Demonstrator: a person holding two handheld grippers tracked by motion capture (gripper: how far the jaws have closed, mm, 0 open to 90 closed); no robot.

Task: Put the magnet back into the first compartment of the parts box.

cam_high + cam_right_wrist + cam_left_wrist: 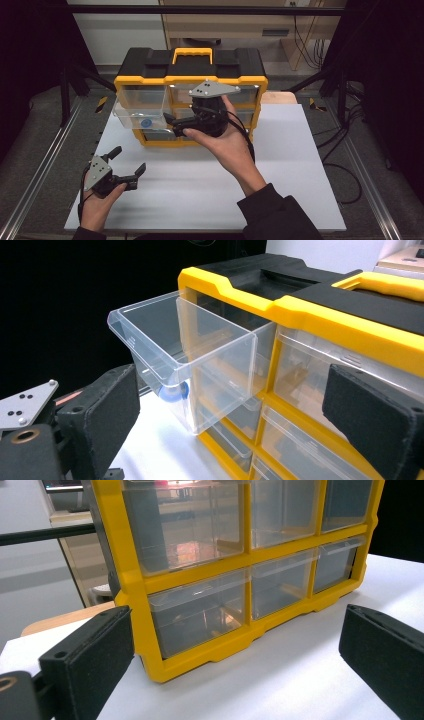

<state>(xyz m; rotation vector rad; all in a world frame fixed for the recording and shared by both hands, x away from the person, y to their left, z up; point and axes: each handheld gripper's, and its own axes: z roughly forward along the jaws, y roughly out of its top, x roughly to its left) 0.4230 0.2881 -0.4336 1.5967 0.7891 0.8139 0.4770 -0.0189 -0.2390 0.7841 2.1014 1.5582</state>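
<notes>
Standing on your white tabletop (pixel 210 200) is a yellow-and-black drawer cabinet (pixel 190 70), its top-left clear drawer (pixel 140 112) pulled out, a blue object inside. Your right tongs (pixel 172 125) hover spread just beside that drawer; left tongs (pixel 129 161) rest spread near you. Dark curtains and grey floor surround.

- You are working in a lab-style recording bay, not a home.
- Black curtains (pixel 30 60) enclose the white table (pixel 280 200), which aluminium frame rails (pixel 40 165) flank.
- Loose cables (pixel 345 165) trail over grey carpet (pixel 60 115).
- A wooden desk (pixel 235 22) stands behind the yellow parts organiser (pixel 150 77).
</notes>
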